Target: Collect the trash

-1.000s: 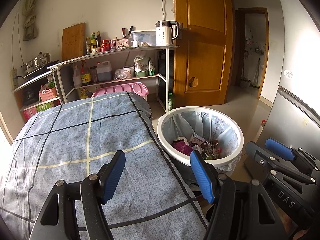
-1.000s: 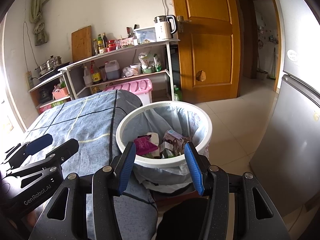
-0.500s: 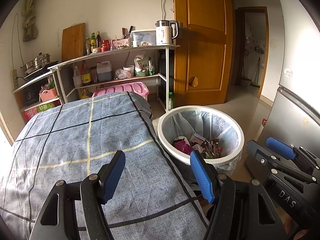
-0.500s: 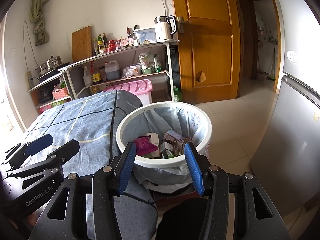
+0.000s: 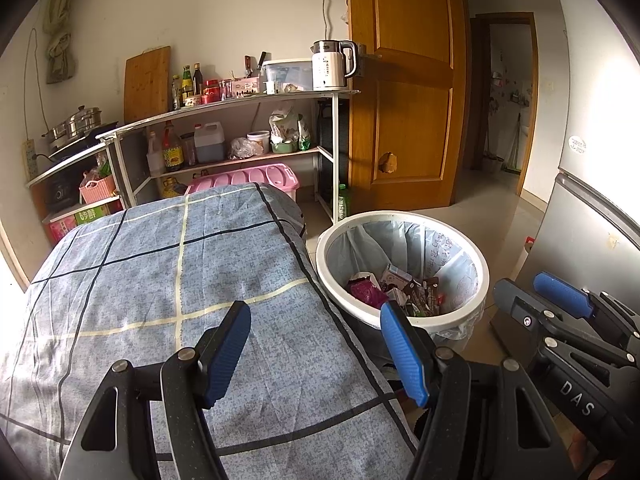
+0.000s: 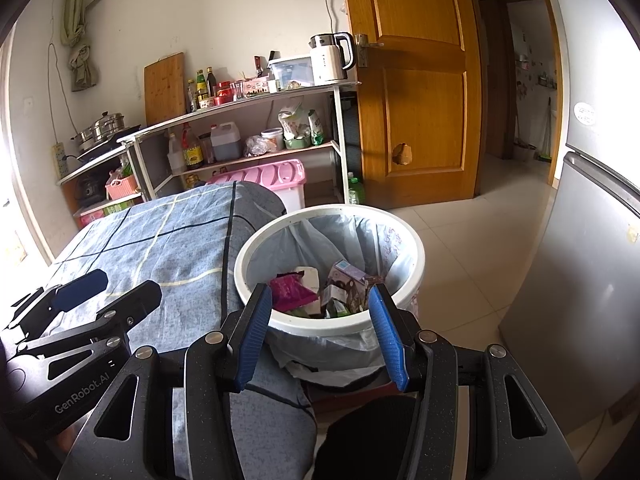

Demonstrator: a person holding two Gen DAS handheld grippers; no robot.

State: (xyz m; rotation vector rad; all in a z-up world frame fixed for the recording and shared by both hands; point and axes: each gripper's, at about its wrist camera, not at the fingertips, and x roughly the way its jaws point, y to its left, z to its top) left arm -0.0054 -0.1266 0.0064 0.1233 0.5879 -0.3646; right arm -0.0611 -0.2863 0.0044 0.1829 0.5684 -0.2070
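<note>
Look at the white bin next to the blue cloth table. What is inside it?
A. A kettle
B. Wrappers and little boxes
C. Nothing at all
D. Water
B: the white bin, lined with a plastic bag, holds a pink wrapper and small cartons heaped at the bottom, while the kettle stands up on the shelf.

We see desk [image 5: 168, 280] at left, cloth [image 5: 120, 320] over it. Bin [image 5: 404, 322] on floor, touching desk's right edge; trash [image 5: 394, 286] inside bin. Shelf unit [image 5: 240, 100] far, behind desk; kettle [image 5: 330, 65] on its top right end. Storage box [image 5: 244, 174] under shelf. Door [image 5: 404, 92] right of shelf. Fridge [image 5: 588, 216] far right.
</note>
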